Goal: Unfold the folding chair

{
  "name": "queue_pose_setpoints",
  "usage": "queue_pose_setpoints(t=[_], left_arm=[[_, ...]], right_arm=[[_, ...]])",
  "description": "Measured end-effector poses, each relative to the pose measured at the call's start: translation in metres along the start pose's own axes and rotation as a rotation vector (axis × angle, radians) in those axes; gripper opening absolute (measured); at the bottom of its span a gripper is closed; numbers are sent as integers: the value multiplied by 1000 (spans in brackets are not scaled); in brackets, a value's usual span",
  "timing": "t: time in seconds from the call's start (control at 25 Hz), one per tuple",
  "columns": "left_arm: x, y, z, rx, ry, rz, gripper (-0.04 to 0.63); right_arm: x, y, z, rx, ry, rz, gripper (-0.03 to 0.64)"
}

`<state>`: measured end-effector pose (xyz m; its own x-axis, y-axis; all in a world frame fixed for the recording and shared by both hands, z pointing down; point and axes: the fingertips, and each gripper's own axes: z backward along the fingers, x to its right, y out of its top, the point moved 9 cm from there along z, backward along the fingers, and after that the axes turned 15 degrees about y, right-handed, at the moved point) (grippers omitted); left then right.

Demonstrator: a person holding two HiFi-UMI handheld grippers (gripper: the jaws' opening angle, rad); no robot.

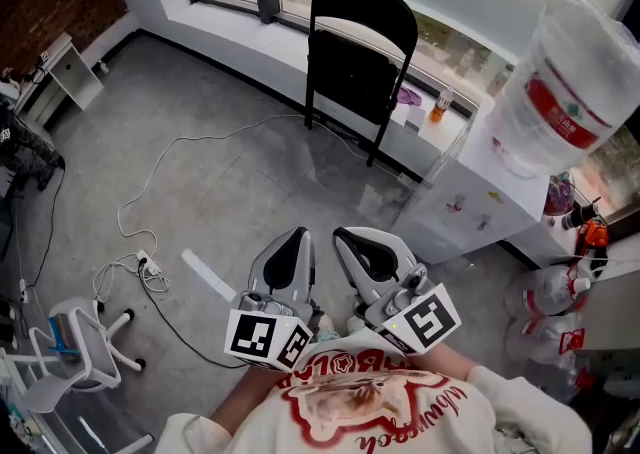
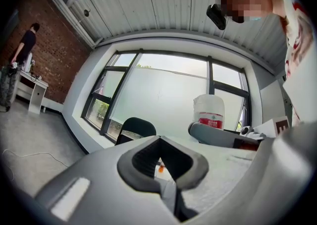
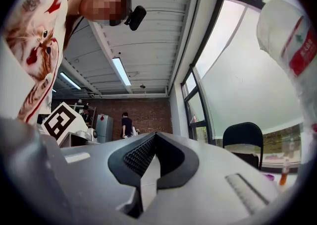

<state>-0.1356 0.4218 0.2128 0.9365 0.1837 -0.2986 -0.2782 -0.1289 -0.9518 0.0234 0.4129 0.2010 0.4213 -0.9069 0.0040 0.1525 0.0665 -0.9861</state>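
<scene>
**Grippers closed and empty, chair well ahead**

Nearest us, side by side, the left gripper (image 1: 298, 235) has its jaws together on nothing. The right gripper (image 1: 344, 234) is likewise closed and empty. We judge both are simply being carried toward the work. Far across the floor, the black folding chair (image 1: 360, 52) leans folded against the window sill, left of the water dispenser (image 1: 470, 197).

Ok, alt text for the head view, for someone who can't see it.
A folded black folding chair leans against the wall across a grey floor. Nearer, the left gripper and right gripper sit side by side, both shut and empty, well short of it.
</scene>
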Motion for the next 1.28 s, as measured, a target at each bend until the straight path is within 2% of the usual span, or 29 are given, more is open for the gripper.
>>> queue_pose_setpoints(t=[0.32, 0.6, 1.28], left_arm=[[-6, 1, -27, -3, -16, -3, 0], [-18, 13, -77, 9, -2, -25, 0], [-19, 34, -292, 24, -15, -34, 0]], right_arm=[[22, -4, -10, 7, -17, -8, 25], [72, -6, -41, 45, 11, -12, 25], [280, -9, -90, 48, -8, 3, 25]])
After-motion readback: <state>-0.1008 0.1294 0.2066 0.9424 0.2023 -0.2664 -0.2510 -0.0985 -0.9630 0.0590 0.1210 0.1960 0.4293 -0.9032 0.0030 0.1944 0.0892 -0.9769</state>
